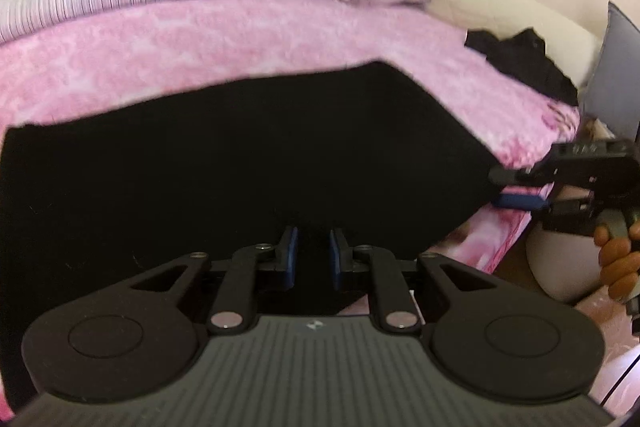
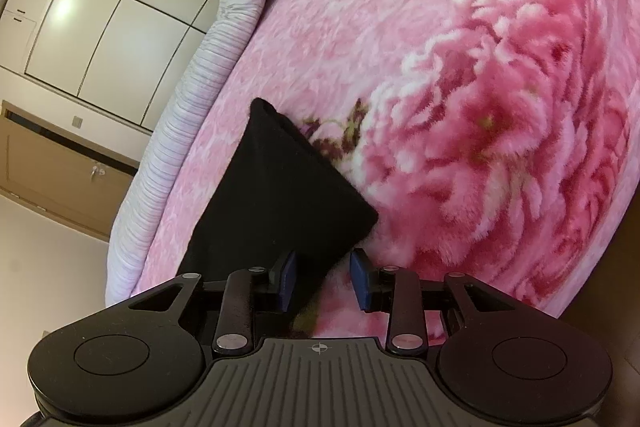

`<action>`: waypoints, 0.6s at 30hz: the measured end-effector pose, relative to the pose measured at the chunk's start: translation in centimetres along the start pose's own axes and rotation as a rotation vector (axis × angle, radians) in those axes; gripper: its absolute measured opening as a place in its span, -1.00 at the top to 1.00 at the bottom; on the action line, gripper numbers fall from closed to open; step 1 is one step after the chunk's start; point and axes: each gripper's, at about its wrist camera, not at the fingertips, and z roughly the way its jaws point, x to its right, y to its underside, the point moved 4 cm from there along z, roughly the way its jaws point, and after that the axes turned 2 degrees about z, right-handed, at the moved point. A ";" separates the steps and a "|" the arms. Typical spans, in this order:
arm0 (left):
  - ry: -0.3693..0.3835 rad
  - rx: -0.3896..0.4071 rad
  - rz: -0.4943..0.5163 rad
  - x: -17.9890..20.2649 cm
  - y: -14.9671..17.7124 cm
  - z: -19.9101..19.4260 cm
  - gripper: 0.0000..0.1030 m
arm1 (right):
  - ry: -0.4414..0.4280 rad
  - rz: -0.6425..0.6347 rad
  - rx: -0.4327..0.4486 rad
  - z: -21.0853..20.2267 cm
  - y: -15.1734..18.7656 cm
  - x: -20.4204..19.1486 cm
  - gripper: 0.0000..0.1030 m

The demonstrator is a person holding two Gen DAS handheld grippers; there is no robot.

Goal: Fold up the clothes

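I see the black garment [image 1: 248,163] spread flat on the pink blanket [image 1: 200,39] covering the bed. My left gripper [image 1: 313,253] sits over its near edge, fingers parted with black cloth between them. My right gripper [image 2: 323,277] is open too, at the garment's corner [image 2: 280,203].

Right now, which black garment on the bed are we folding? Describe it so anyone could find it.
Start at the pink floral blanket covering the bed. The black garment lies flat at its near edge, between both grippers. Unlike the crumpled dark heap at the far side, it is smooth with straight edges.
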 end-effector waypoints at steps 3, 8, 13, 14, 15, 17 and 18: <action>0.002 -0.004 0.011 0.0 0.0 -0.1 0.72 | -0.011 0.021 0.002 0.8 0.0 0.2 0.29; -0.002 0.014 -0.007 0.0 -0.5 -0.7 0.73 | -0.023 0.046 0.028 1.8 -0.2 0.0 0.14; -0.008 0.035 -0.021 0.0 -1.0 -1.2 0.75 | -0.024 0.033 0.056 2.2 0.0 -0.4 0.13; -0.009 0.039 -0.024 0.0 -1.1 -1.3 0.75 | -0.023 0.035 0.059 2.3 0.0 -0.4 0.13; -0.010 0.043 -0.027 0.0 -1.1 -1.4 0.76 | -0.022 0.036 0.059 2.3 0.0 -0.4 0.13; -0.014 0.053 -0.037 -0.1 -1.3 -1.5 0.76 | -0.024 0.038 0.056 2.3 -0.1 -0.4 0.13; -0.018 0.060 -0.046 -0.4 -1.3 -1.5 0.76 | -0.027 0.040 0.055 2.2 -0.1 -0.3 0.13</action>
